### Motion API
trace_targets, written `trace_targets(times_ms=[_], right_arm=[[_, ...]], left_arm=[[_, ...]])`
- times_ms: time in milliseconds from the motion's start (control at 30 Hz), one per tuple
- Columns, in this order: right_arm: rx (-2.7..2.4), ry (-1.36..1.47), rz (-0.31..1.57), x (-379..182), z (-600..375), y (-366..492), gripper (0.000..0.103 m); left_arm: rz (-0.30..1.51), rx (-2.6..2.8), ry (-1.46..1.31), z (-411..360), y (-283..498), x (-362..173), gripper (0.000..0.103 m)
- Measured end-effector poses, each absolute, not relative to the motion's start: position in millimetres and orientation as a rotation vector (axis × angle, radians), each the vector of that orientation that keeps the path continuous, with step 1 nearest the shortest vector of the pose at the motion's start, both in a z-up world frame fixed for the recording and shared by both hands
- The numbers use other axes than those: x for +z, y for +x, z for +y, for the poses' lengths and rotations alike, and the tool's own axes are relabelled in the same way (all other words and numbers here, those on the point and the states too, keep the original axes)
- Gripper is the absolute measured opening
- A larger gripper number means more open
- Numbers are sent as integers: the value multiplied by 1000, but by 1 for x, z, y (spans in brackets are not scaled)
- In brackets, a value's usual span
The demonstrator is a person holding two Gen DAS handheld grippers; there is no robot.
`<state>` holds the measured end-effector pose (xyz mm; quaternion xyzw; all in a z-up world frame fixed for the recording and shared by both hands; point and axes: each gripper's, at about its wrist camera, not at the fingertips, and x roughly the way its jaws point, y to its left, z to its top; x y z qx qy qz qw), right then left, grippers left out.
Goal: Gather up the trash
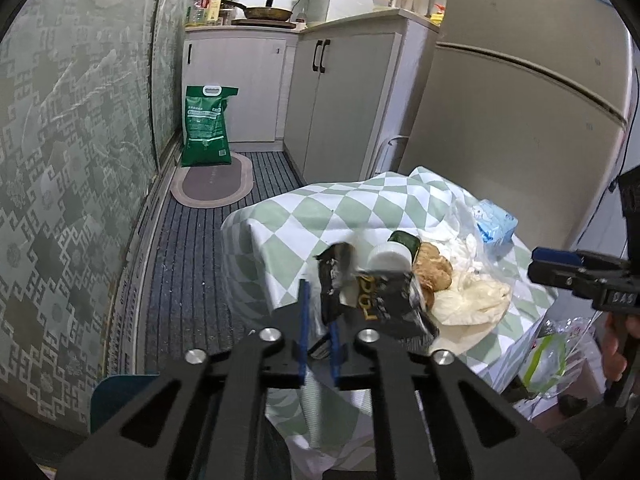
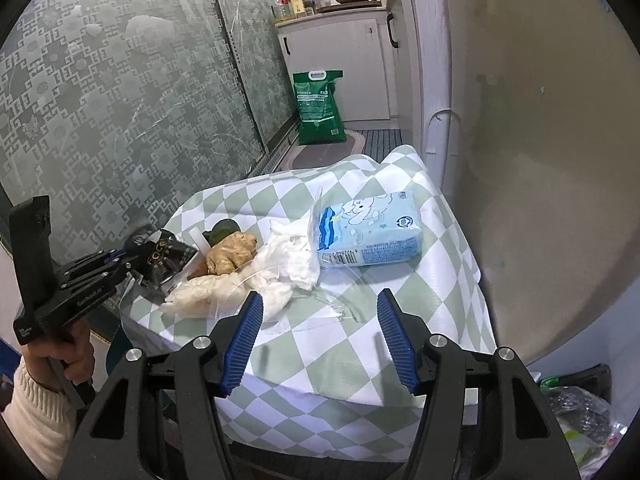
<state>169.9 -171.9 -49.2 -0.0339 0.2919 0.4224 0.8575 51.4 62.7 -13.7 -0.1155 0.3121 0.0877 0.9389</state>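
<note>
My left gripper [image 1: 320,312] is shut on a crumpled black wrapper [image 1: 376,300] at the near left edge of the checkered table [image 1: 320,208]; it also shows in the right wrist view [image 2: 120,258], where the black wrapper [image 2: 160,260] is between its fingers. Behind the wrapper lie a white-capped dark bottle [image 1: 394,254], a ginger root [image 2: 232,254], crumpled white plastic and tissue [image 2: 288,264] and a blue tissue pack [image 2: 368,228]. My right gripper [image 2: 320,332] is open and empty above the table's near side, just short of the white plastic.
A refrigerator [image 2: 540,140] stands right of the table. A green rice bag [image 1: 206,126] and an oval mat [image 1: 212,182] are on the striped floor by white cabinets [image 1: 340,100]. A patterned glass wall [image 1: 72,160] runs along the left. A plastic bag [image 1: 548,356] hangs below the table.
</note>
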Motion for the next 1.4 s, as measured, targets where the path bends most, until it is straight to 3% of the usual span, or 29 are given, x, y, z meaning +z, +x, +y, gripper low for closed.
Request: trace_targets(times_ms=[300,467,733,1400], right_arm=[[853,-45,636,-56,-166,184,55],[870,6,663,-61,-169,194,45],[890,18,686,-63,-165,197,6],[899,29,490,-4,-178,153,2]], left_arm=[[580,148,-271,65,39,-2,3],[549,125,-281,65,34,4,3],[512,123,-299,72,21,11,3],[497,281,-294,108,-25,13,3]])
